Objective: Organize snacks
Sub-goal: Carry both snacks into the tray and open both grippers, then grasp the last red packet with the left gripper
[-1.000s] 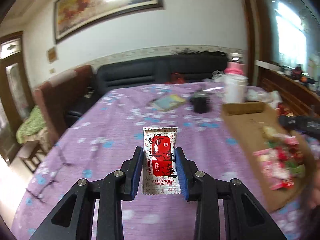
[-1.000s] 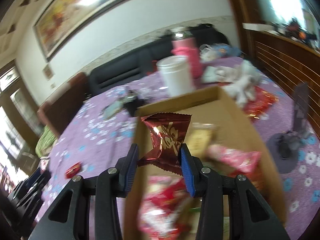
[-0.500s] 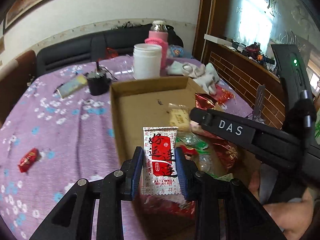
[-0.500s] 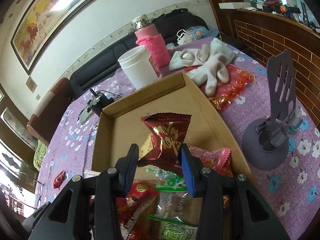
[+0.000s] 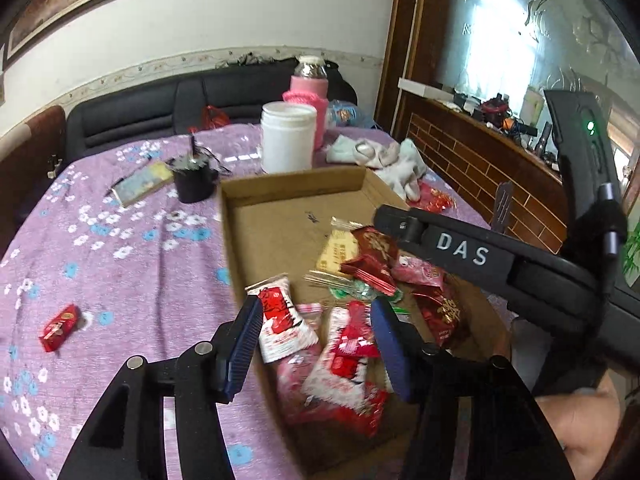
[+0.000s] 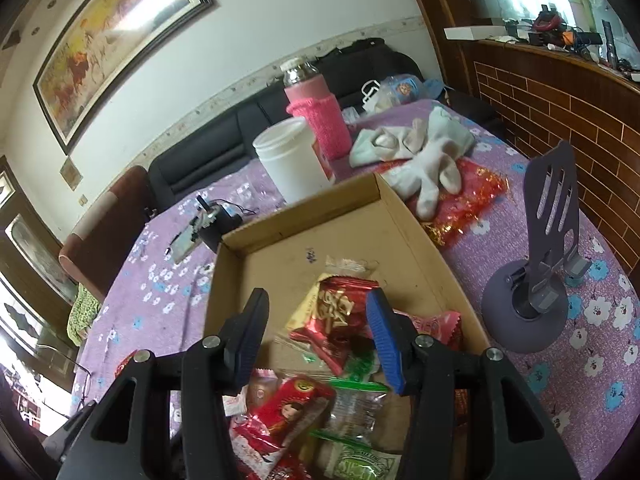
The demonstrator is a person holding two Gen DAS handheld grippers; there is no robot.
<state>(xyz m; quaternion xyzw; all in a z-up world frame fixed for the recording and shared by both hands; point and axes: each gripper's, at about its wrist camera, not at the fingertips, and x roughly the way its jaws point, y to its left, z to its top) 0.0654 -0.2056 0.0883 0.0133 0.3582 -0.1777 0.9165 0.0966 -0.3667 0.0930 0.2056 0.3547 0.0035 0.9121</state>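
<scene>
A red candy (image 5: 59,327) lies alone on the purple flowered surface (image 5: 120,264), well left of the box (image 5: 288,190). Further right, the left hand-held gripper (image 5: 316,330) hangs over the box's near left corner with its jaws spread wide and nothing between the pads; a white-and-red packet (image 5: 282,326) lies just beside its left pad, over the box edge. The box holds a pile of snacks (image 6: 332,364) in its near half, its far half bare cardboard. The right hand-held gripper (image 6: 318,326) is above that pile, jaws likewise wide apart and holding nothing, with a dark red wrapper (image 6: 334,316) lying loose on the pile between them. Behind the box stand a white jar (image 6: 294,160) and a pink-sleeved bottle (image 6: 316,120). At far right, a grey stand (image 6: 536,304) sits on the surface.
</scene>
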